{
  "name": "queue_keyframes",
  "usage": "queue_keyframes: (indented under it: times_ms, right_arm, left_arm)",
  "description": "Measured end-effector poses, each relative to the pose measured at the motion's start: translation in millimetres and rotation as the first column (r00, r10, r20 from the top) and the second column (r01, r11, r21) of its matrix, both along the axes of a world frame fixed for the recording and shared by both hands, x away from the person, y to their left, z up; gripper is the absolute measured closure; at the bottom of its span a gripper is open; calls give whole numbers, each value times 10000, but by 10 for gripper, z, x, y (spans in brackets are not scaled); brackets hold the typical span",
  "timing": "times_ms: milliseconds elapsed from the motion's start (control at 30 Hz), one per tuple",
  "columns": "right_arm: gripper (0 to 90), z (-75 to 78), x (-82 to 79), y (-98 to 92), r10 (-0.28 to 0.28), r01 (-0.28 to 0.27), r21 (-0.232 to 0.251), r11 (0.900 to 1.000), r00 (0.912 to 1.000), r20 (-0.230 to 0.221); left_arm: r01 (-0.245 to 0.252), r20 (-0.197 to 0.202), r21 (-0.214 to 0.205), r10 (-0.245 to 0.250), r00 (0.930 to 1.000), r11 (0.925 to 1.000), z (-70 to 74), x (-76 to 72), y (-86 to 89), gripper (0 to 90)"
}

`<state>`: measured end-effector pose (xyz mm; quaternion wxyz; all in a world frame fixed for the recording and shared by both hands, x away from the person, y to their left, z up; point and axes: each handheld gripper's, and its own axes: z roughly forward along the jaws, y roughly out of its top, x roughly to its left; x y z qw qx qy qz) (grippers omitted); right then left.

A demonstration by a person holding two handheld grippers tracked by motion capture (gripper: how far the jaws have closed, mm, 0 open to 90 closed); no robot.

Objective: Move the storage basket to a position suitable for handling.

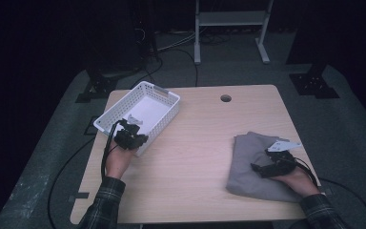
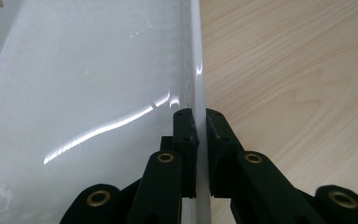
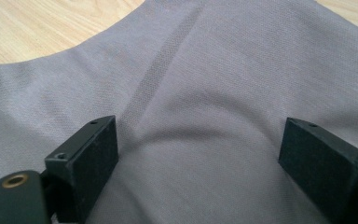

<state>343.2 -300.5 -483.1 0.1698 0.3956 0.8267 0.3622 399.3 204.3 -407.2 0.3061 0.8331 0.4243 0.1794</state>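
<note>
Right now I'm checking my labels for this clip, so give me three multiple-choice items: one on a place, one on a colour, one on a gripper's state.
1. Where does the basket sit?
A. table's far left
B. table's near right
C. on the floor

2. What colour is the cloth?
A. red
B. grey
C. yellow

3. How is the left gripper?
A. wide open
B. shut on nothing
C. shut on the basket's wall

Key: 1 A, high view shows it there; 2 B, the right gripper stands open over grey fabric; 3 C, pads pinch the white wall.
</note>
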Motion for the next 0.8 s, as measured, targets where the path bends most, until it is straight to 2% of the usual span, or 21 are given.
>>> queue_keyframes:
  times_ms: [300, 700, 800]
  right_arm:
    - [107, 0, 0, 1, 0, 0, -4, 10000, 10000, 4]
    - [106, 0, -2, 1, -10, 10, -15, 10000, 10000, 10]
    - [106, 0, -2, 1, -8, 8, -17, 10000, 10000, 12]
  left_arm:
    - [209, -36, -21, -209, 9998, 9998, -3, -220, -144, 838]
    - [893, -123, -238, -896, 9959, 9957, -16, -624, -376, 833]
    - [1036, -156, -283, -1040, 9945, 9942, -20, -685, -411, 826]
